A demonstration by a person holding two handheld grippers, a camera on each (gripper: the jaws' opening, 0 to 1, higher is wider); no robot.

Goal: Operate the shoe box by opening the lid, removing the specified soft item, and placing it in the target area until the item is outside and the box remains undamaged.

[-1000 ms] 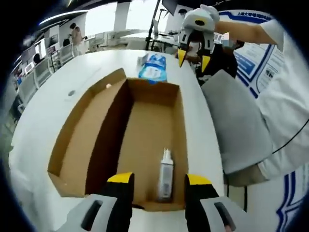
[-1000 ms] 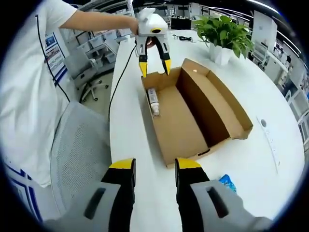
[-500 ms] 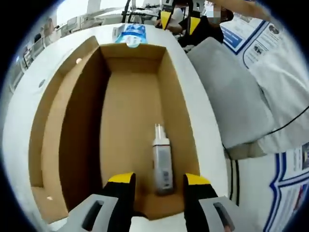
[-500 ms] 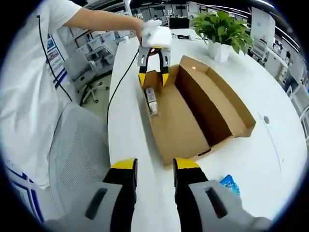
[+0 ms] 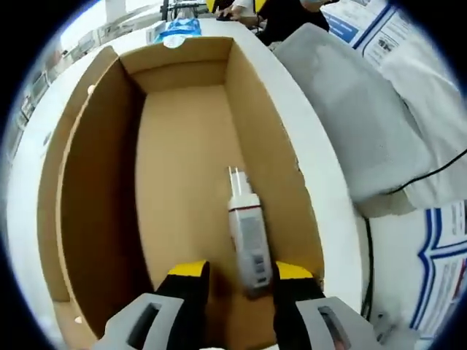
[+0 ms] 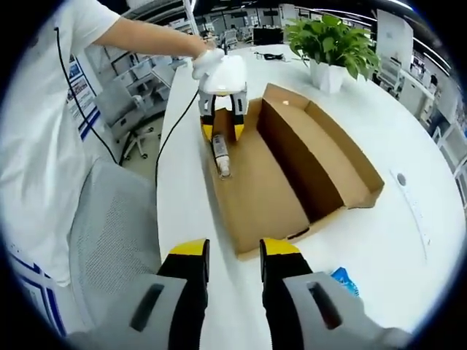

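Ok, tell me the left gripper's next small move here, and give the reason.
Probably ease the left gripper a little further down and close on the white bottle. Its jaws stand open on either side of the bottle's near end, and the bottle lies flat on the floor of the open cardboard box, by the wall nearest the chair. The right gripper hangs open, away from the box.

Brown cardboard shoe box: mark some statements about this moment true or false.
1. The brown cardboard shoe box is open. True.
2. A white spray bottle lies inside the box. True.
3. The left gripper is shut on the bottle. False: its jaws stand apart, either side of the bottle's lower end.
4. The potted green plant stands inside the box. False: it stands on the white table beyond it.
5. The right gripper holds a blue packet. False: it is open.
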